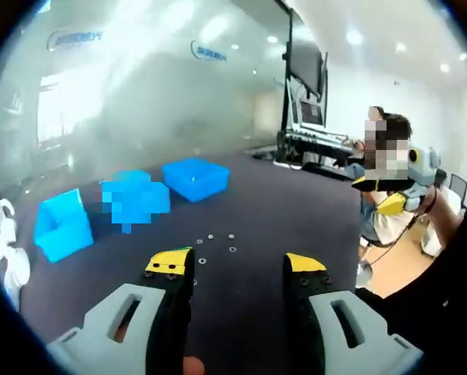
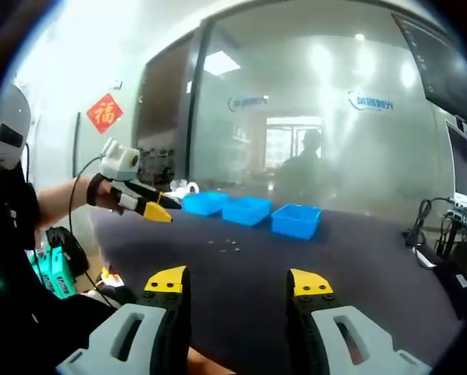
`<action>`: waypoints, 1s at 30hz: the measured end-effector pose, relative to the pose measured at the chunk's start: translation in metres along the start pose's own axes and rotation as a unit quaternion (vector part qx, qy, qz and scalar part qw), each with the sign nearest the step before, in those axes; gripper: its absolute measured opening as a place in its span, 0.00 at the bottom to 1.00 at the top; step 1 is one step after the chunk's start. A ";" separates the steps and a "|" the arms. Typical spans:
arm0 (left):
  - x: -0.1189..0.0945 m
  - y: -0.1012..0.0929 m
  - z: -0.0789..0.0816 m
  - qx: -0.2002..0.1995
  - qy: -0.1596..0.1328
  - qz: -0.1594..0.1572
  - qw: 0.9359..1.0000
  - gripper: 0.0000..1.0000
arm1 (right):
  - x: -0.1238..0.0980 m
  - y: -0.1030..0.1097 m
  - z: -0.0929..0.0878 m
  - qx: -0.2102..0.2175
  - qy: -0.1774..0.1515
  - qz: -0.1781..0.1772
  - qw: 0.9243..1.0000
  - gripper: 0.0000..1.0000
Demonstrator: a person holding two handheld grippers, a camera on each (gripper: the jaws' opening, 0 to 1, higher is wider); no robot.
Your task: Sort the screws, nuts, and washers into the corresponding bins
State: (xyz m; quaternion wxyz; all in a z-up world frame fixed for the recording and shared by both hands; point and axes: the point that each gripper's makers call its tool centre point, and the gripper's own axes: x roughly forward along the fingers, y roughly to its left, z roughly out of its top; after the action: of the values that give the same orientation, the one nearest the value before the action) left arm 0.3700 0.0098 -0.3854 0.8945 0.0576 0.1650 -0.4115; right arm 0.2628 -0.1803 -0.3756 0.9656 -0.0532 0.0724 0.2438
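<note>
Washers and nuts [image 1: 215,245] are seen scattered on the dark table [image 1: 280,211] before three blue bins [image 2: 249,211], so the wide-open, empty left gripper [image 1: 237,269] and right gripper [image 2: 237,283] should be lowered slowly over one piece.

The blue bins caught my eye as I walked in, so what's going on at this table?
A person holds a gripper in each hand above a dark table. Both the left gripper and the right gripper are open and empty. Three blue bins sit in a row, and small loose hardware lies scattered in front of them, unsorted.
</note>
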 end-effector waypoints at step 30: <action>0.109 -0.002 -0.037 0.006 0.129 -0.017 0.991 0.29 | -0.002 -0.006 -0.009 0.013 0.002 -0.006 1.000 0.45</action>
State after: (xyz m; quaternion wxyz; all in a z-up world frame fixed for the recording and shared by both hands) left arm 0.4256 -0.0604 -0.4571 0.8583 0.1131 0.2772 -0.4168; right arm 0.2625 -0.1876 -0.3842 0.9676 -0.0416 0.0771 0.2370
